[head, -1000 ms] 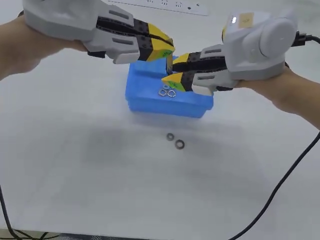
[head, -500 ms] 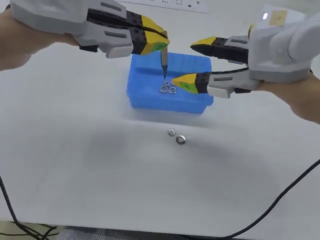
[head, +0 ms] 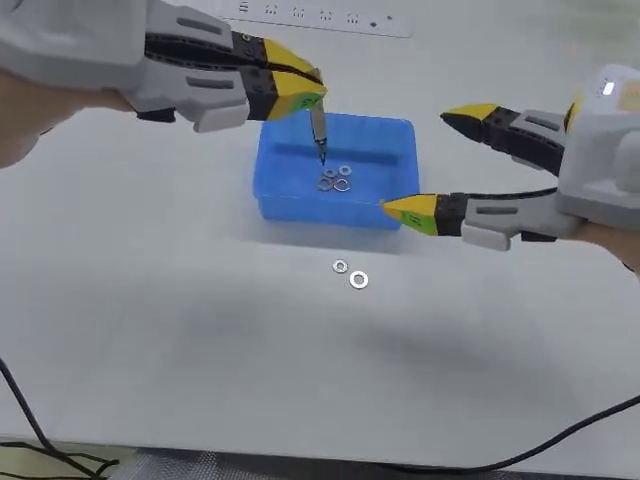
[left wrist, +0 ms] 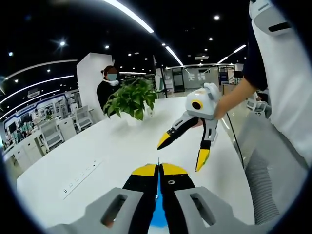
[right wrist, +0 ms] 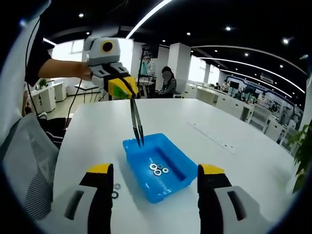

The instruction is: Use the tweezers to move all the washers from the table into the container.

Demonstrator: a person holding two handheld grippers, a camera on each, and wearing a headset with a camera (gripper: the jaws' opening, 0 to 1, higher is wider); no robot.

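The left gripper point(head: 300, 95) is clamping the tweezers point(head: 318, 135); the right gripper point(head: 415, 161) is gaping empty. The tips should be descending straight onto one washer point(head: 359, 280), at 6 o'clock of the container point(head: 402, 135).

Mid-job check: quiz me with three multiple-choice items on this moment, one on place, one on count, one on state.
1. Where are the tweezers' tips? A. Over the container. B. On the floor. C. At the power strip.
2. How many washers lie on the table? A. None. B. Two. C. Five.
3. The right gripper is: A. open. B. shut on the tweezers. C. shut on a washer.
Answers: 1 A, the tips hang above the blue container; 2 B, a pair lies in front of it; 3 A, its jaws stand wide apart.
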